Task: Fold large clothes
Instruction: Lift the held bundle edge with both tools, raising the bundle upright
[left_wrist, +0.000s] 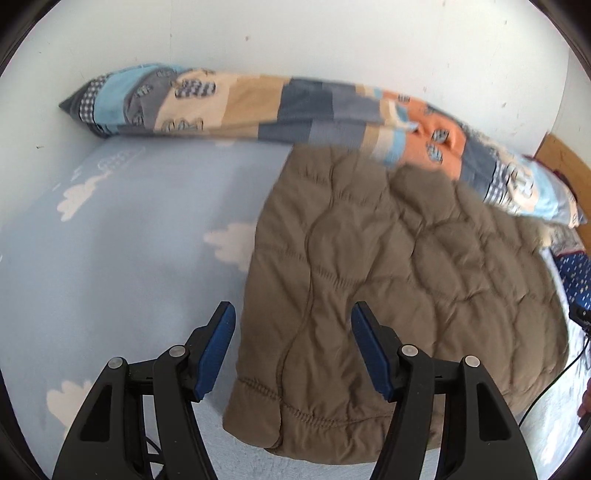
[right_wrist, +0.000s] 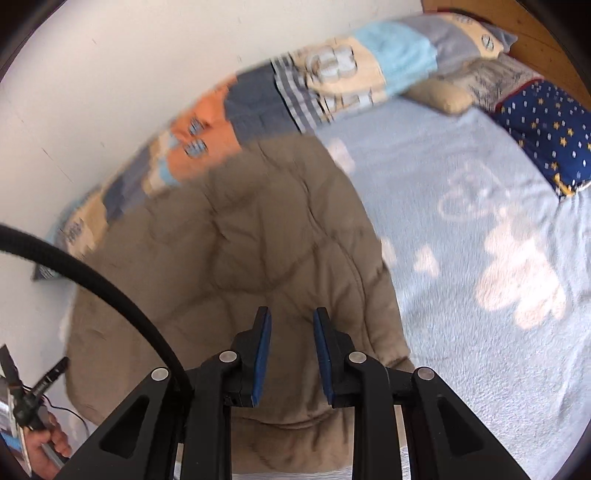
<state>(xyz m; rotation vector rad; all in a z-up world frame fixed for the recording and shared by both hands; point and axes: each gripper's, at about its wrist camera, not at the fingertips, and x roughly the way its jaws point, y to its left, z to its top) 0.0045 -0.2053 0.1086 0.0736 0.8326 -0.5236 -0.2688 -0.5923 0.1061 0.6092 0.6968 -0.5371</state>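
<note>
A brown quilted jacket (left_wrist: 388, 266) is lying folded on a light blue cloud-print blanket (left_wrist: 122, 240) covering the bed, its far edge resting against a long patchwork pillow (left_wrist: 258, 103) that is running along the white wall (left_wrist: 295, 37). It is probably sitting in the middle of the bed so both hands can work around it. The left tongs (left_wrist: 293, 347) are hovering spread wide and gripping nothing, with the jacket's near left corner and hem showing between them and stretching away toward two o'clock. The right tongs (right_wrist: 291, 358) are hanging nearly pressed together, a narrow gap showing, also pinching nothing; the jacket is lying directly beneath and beyond them, toward eleven o'clock. At two o'clock in the right view a navy star-print cushion (right_wrist: 550, 133) is resting well apart from the jacket.
</note>
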